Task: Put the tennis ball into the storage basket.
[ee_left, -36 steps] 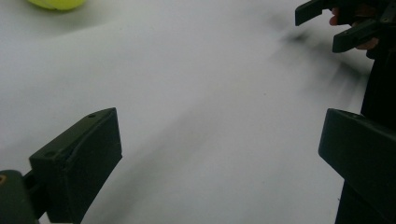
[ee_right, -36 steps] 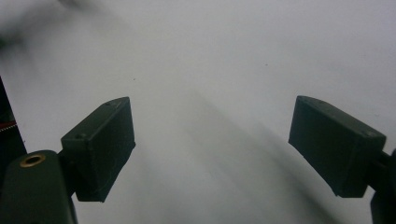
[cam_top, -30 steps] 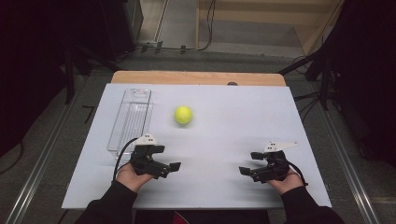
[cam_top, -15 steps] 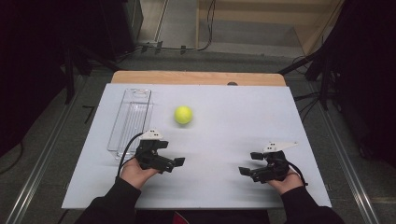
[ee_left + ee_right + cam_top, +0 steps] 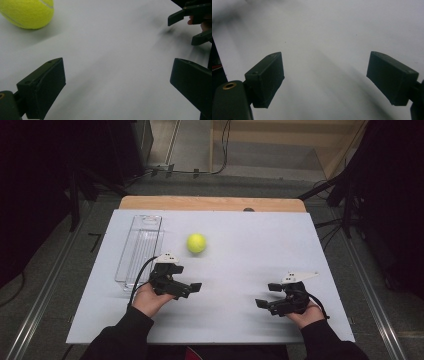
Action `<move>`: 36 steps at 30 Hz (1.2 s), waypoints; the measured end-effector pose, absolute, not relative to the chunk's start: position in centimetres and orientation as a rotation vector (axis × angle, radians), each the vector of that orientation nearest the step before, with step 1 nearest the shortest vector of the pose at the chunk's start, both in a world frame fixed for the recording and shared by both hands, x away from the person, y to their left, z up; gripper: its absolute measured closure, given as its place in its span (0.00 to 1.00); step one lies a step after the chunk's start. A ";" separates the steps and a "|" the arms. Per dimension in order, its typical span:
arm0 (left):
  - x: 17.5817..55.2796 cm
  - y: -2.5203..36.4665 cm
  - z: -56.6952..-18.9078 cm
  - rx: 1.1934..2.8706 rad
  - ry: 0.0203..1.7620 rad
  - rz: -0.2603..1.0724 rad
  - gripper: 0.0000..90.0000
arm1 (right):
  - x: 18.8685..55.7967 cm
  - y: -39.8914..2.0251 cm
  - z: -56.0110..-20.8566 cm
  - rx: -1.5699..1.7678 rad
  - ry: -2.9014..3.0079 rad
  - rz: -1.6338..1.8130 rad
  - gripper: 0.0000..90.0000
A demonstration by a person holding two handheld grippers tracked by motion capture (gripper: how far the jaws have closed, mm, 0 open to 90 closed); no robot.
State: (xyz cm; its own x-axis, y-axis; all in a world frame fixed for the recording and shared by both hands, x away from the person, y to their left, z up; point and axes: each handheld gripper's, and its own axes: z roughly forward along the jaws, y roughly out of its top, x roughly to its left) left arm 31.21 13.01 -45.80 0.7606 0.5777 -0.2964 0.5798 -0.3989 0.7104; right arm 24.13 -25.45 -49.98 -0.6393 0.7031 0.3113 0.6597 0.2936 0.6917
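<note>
Spreading across most of the high view, the white table top carries everything in play, with bare pale surface between the two hands. Along its left side lies a clear plastic tray, long and narrow, with nothing visible inside. Just right of the tray's far half sits the yellow tennis ball, free on the surface and touched by nothing; in the left gripper view it shows at the upper left corner, off to one side of the gap between the jaws.

The left gripper hangs low over the table, nearer to the person than the ball and beside the tray's near end, its jaws spread wide with nothing between them. The right gripper sits well apart on the right side, jaws likewise parted and bare, aimed across blank table.

By my judgement the step in hand is the approach: the left tool is the one placed to take the ball, and no grasp has begun. The next move calls for swinging the left jaws toward the ball until it sits centred between them, then lowering and closing gently, since a round ball may roll off at a glancing touch.
</note>
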 end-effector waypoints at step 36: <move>35.3 11.7 -45.5 2.094 0.910 0.039 0.02 | 24.2 -25.4 -49.9 1.304 2.483 1.297 0.14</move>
State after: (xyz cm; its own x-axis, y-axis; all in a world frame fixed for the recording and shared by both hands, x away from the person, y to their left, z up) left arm 35.25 11.65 -45.46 0.7367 0.6174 -0.2757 0.5917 -0.3914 0.7048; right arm 24.15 -25.40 -49.91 -0.6426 0.6995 0.3127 0.6563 0.2920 0.6957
